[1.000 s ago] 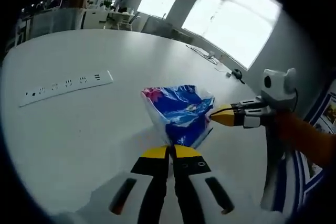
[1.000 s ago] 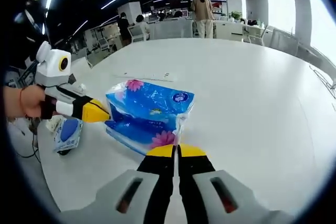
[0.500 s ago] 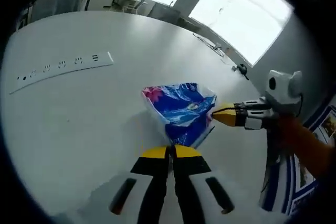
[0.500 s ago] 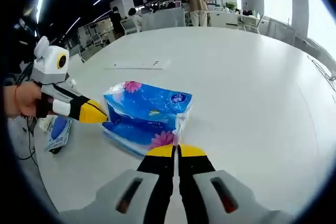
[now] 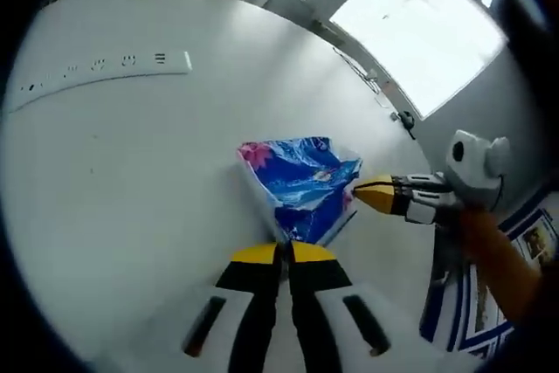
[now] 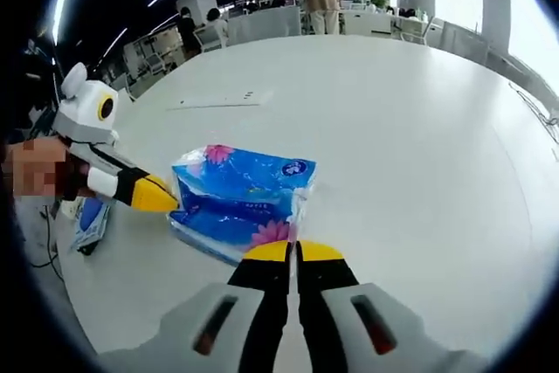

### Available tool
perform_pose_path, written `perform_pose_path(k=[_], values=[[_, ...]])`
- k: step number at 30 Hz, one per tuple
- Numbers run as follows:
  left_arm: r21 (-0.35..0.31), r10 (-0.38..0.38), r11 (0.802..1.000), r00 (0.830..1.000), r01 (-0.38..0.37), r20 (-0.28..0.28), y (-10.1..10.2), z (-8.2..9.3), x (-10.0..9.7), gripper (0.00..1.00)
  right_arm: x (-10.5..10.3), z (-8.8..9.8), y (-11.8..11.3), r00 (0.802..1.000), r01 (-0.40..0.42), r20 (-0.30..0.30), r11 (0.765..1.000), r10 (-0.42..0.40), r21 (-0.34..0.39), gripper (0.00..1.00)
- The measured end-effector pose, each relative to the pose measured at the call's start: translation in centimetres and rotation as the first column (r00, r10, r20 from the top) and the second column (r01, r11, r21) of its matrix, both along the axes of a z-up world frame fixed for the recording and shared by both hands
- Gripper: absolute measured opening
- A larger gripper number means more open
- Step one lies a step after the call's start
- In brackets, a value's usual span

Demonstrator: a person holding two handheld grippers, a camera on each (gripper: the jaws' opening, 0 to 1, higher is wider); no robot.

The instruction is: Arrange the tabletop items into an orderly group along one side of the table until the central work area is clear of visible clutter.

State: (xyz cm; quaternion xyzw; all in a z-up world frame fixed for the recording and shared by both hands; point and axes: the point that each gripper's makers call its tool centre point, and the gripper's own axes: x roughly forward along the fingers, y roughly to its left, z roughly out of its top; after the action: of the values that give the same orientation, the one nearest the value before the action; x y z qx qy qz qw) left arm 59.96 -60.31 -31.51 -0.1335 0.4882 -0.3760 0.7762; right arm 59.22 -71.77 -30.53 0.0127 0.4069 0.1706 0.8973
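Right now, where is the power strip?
In the left gripper view, the power strip lies flat on the white table, toward the upper left, well apart from the blue tissue pack gripped near centre.

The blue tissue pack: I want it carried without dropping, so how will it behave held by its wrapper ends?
The blue tissue pack looks soft and probably light. Its plastic wrapper is crinkled where the right gripper and left gripper pinch it, so it may sag between them. The glossy film could slip.

Open white table (image 6: pixel 419 128) all around the tissue pack (image 6: pixel 240 203); power strip (image 5: pixel 96 76) well apart.
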Motion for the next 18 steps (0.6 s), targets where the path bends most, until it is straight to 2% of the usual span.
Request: perform_pose_path(k=[12,18], values=[[-0.010,0.001,1.000,1.000,-0.001,0.007,0.09,-0.20,0.17,0.04,0.22,-0.47,-0.06,1.000,0.016,-0.008,1.000,-0.016,0.004,0.02],[-0.022,0.007,1.000,1.000,-0.007,0.010,0.17,0.01,0.28,0.05,0.45,-0.37,-0.39,1.000,0.030,0.000,1.000,-0.030,-0.001,0.07]])
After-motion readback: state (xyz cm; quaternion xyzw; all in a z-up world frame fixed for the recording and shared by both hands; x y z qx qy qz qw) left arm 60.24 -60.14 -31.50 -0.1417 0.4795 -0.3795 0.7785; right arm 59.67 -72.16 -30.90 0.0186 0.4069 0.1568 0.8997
